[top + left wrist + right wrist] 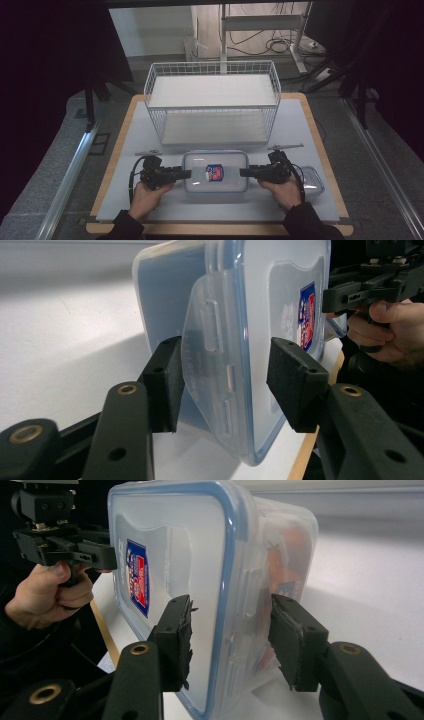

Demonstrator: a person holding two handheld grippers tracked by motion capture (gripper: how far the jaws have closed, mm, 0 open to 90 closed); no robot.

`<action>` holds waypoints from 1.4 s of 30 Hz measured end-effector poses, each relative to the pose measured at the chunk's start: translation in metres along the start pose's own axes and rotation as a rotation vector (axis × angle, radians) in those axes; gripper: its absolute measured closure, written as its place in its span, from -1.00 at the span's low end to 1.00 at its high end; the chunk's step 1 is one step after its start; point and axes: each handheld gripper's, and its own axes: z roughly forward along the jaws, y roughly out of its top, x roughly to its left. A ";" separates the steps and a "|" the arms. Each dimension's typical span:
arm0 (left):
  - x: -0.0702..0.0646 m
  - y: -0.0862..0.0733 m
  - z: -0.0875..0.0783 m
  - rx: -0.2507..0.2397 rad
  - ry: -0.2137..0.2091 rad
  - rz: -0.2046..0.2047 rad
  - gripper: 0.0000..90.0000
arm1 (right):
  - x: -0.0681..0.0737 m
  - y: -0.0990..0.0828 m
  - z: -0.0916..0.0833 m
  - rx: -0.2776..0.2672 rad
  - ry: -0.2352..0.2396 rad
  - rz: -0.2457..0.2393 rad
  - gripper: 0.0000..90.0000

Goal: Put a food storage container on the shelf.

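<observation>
A clear plastic container (215, 172) with a blue-rimmed lid and a red-and-blue sticker lies flat on the white mat near the front. My left gripper (187, 174) points at its left end and my right gripper (242, 173) at its right end. In the left gripper view the open jaws of my left gripper (225, 382) straddle the container's (220, 315) end and latch flap, with a gap at the lid-side pad. In the right gripper view my right gripper (230, 635) straddles the other end of the container (200, 555), pads close to the lid and base but apart from them.
A white wire basket (212, 100) stands behind the container, open at the top. A smaller clear lidded box (312, 180) lies just right of my right hand. The white mat (150, 135) covers a wooden board whose edge runs near my wrists.
</observation>
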 end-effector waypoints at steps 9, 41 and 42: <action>-0.010 0.007 -0.003 -0.023 0.029 0.035 0.11 | 0.006 0.004 -0.006 -0.054 -0.017 -0.048 0.18; -0.041 0.068 -0.038 -0.077 0.057 0.136 0.11 | 0.041 0.066 -0.036 -0.126 -0.017 -0.177 0.17; -0.042 0.073 -0.040 -0.081 0.057 0.133 0.11 | 0.042 0.069 -0.037 -0.128 -0.018 -0.178 0.17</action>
